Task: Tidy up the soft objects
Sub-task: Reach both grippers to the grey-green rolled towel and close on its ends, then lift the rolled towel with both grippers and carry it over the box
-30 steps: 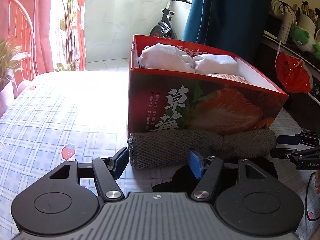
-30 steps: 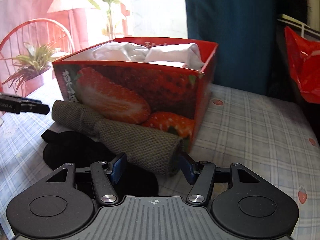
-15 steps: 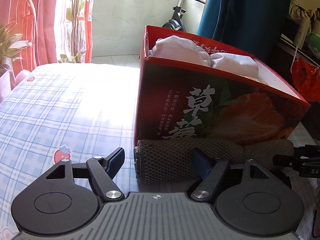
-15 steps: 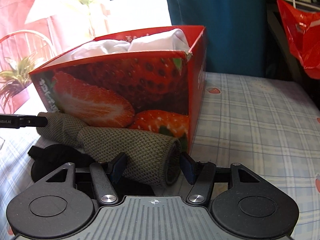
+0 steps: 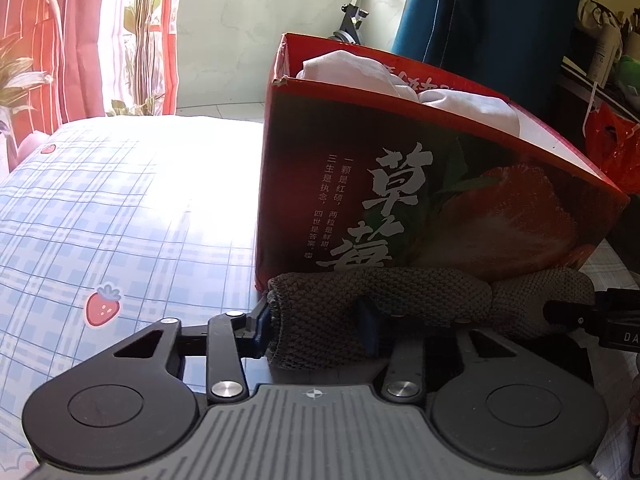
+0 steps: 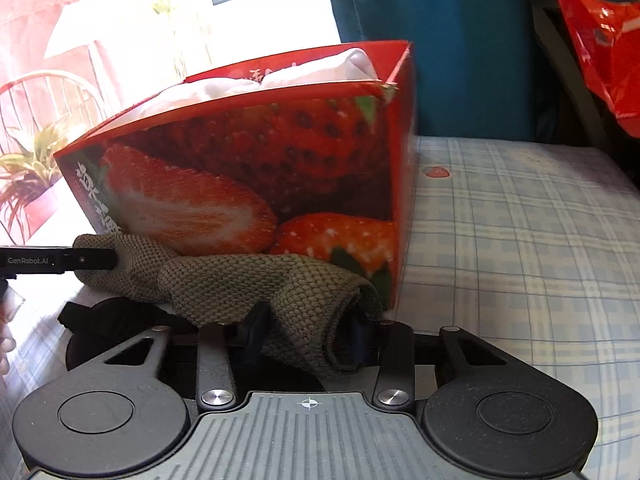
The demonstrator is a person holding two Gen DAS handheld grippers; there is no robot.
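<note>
A rolled olive knitted cloth [image 5: 420, 292] lies on the checked sheet against the front of a red strawberry box [image 5: 400, 184]. My left gripper [image 5: 316, 326] is at the roll's left end. Its jaws are closing and the blue pads dent the knit. In the right wrist view the same roll [image 6: 224, 280] has its right end squeezed in my right gripper [image 6: 306, 334], whose jaws are also closing. White folded cloths [image 6: 280, 76] fill the box [image 6: 248, 168]. A black cloth [image 6: 104, 320] lies under the roll.
The bed sheet [image 5: 120, 208] with strawberry prints spreads left of the box, and the same sheet [image 6: 520, 240] spreads right of it. A red plastic bag [image 6: 600, 40] hangs at the far right. A dark blue curtain [image 5: 480, 12] and an exercise bike [image 5: 352, 16] stand behind.
Both grippers came forward and down onto the roll's ends. Their jaws narrowed from wide apart until they pinched the knit, and the right end of the roll now folds in.
</note>
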